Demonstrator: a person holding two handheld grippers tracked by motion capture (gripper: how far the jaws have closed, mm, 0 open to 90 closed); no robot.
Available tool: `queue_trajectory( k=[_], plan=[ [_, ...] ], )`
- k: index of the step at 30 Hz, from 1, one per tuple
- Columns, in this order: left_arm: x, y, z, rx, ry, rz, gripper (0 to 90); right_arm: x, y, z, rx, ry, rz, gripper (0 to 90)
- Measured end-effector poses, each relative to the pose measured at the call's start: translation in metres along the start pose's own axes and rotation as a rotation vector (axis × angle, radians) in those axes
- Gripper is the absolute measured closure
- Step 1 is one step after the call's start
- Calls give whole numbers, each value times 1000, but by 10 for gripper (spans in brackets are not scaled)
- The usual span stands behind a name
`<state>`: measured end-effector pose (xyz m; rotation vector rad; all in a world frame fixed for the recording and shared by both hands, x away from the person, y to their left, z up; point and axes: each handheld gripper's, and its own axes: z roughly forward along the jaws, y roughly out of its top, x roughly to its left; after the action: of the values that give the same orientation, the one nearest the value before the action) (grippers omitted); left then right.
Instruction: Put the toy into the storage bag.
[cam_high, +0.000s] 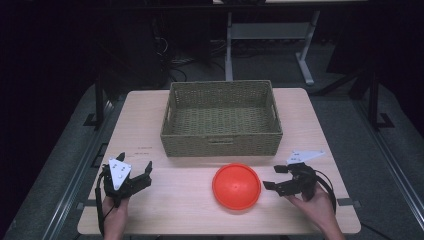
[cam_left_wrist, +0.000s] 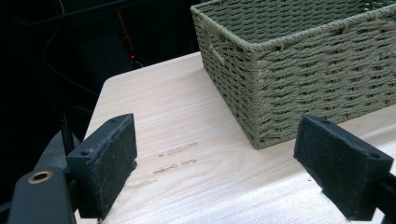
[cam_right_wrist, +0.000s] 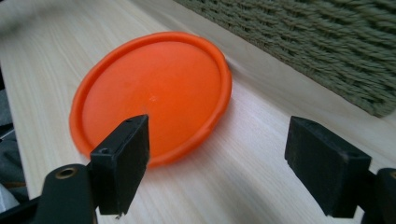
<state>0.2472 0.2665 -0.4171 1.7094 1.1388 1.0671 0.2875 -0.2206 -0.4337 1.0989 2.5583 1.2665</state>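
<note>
On worktop (cam_high: 165, 200), with both tongs apart, slide right tongs (cam_high: 274, 177) level until one jaw passes under disc (cam_high: 236, 186) rim, then clamp; left tongs (cam_high: 136, 169) idle.

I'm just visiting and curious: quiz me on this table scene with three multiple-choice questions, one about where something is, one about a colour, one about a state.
1. Where does the orange disc lie?
A. Inside the woven basket
B. On the table in front of the basket, nearer the right gripper
C. Under the left gripper

2. What colour is the woven basket?
A. Olive green
B. Bright blue
C. White

3. What state is the right gripper in?
A. Shut on the disc
B. Open, holding nothing
C. Shut on the basket's rim

Answers:
1. B: the high view shows the disc flat on the table between basket and person, close to the right gripper and far from the left gripper.
2. A: its weave looks olive green in every view.
3. B: its fingers stand wide apart, short of the disc.
</note>
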Motion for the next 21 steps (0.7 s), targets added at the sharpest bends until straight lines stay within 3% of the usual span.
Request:
queue_trajectory(
  k=[4,11,21],
  plan=[
    [0,0,0,1,0,9,127,0,10,12,48,-3,22,255],
    [0,0,0,-1,0,8,127,3,24,31,125,2,10,308],
    [0,0,0,1,-1,10,127,4,31,46,185,-10,26,393]
  ],
)
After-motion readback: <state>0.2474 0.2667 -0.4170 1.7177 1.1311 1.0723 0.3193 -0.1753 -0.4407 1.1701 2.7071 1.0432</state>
